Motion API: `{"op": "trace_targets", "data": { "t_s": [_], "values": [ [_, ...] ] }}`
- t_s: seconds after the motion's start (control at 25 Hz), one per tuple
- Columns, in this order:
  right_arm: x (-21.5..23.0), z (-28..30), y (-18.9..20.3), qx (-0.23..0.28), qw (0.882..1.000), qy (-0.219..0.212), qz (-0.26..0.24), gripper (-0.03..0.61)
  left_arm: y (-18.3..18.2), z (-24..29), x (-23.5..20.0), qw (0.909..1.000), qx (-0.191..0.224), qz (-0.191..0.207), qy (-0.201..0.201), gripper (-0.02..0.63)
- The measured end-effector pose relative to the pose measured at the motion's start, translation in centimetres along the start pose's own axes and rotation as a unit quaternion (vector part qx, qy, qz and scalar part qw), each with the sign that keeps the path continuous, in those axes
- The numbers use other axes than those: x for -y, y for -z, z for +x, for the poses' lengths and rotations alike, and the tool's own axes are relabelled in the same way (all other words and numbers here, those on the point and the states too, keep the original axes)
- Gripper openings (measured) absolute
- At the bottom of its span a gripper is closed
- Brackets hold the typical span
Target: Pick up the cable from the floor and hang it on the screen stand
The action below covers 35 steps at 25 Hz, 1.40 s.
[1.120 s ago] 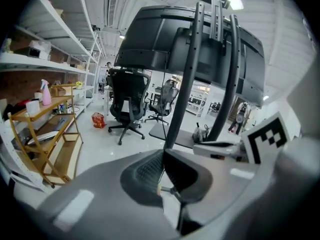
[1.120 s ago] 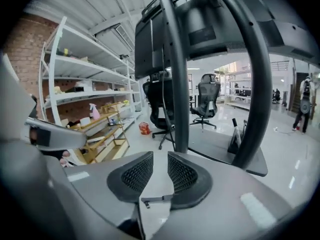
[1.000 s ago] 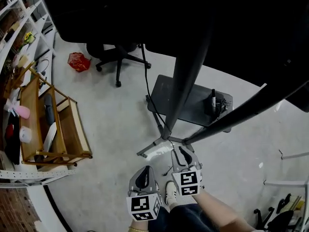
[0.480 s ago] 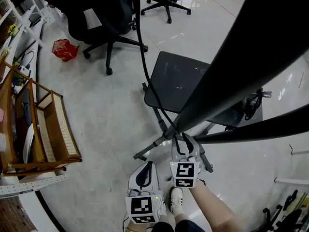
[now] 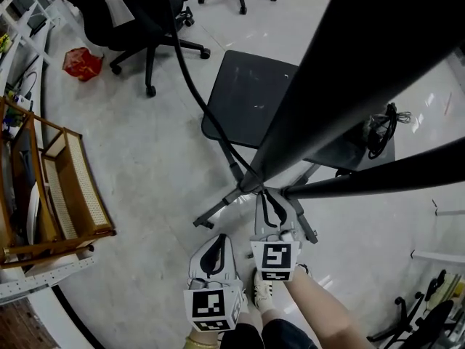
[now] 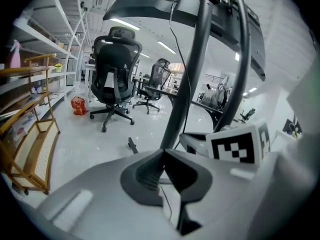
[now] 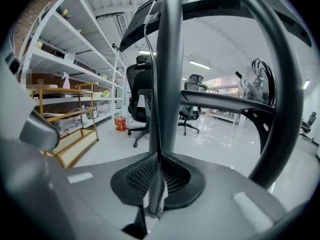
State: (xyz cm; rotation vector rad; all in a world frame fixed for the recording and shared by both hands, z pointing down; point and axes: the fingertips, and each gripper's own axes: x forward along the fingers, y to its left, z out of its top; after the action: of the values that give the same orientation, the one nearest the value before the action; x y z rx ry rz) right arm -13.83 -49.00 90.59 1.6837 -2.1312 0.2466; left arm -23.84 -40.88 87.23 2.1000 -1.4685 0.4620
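A black cable (image 5: pixel 190 86) hangs from above, past the dark base plate (image 5: pixel 247 97), down to the foot of the screen stand's pole (image 5: pixel 305 115). My right gripper (image 5: pixel 267 195) reaches that spot. In the right gripper view its jaws are closing and the ribbed pads press on the cable (image 7: pixel 154 74), which rises from the right gripper (image 7: pixel 159 156) along the grey pole (image 7: pixel 170 59). My left gripper (image 5: pixel 218 242) hovers lower left of it above the floor. In the left gripper view the left gripper (image 6: pixel 162 153) is shut with nothing between its pads.
Black office chairs (image 5: pixel 149 20) stand beyond the base plate, with a red bag (image 5: pixel 81 62) on the floor to their left. A wooden rack (image 5: pixel 65 187) is at the left. A coiled cable (image 5: pixel 381 133) rests on the stand's right side. The person's shoe (image 5: pixel 261 286) is below the grippers.
The head view has drawn closer to the stand. My right gripper has moved forward to the pole's foot and its jaws have come together around the cable. The left gripper stays shut beside it.
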Motion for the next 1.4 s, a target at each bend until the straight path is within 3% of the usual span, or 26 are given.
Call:
{"op": "trace_targets", "data": {
  "t_s": [0.2,0.4,0.72,0.92,1.04,1.4],
  "values": [
    [-0.1,-4.6,-2.0,0.005,1.000,-0.016,0.007,0.020,-2.5,-1.7,1.8,0.9997,0.009,0.019,0.012,0.008],
    [1.4,-13.0,-6.9,0.009,1.000,-0.024,-0.001,0.020,-6.9,-7.0,5.7,0.9982,0.018,0.039,0.042,0.008],
    [7.2,-24.1,-20.0,0.032,0.998,0.000,0.058,0.020,-16.8,-15.7,15.2,0.9867,0.035,0.100,0.123,0.008],
    [10.4,-31.0,-27.9,0.063,0.995,0.022,0.079,0.020,-24.1,-20.7,19.5,0.9827,0.061,0.097,0.145,0.008],
    [12.1,-34.5,-33.2,0.097,0.993,0.034,0.062,0.020,-28.6,-22.9,21.7,0.9797,0.087,0.102,0.149,0.008],
    [17.7,-41.0,-48.7,0.189,0.980,0.055,0.036,0.020,-41.7,-27.3,29.6,0.9507,0.165,0.148,0.217,0.008]
  ]
}}
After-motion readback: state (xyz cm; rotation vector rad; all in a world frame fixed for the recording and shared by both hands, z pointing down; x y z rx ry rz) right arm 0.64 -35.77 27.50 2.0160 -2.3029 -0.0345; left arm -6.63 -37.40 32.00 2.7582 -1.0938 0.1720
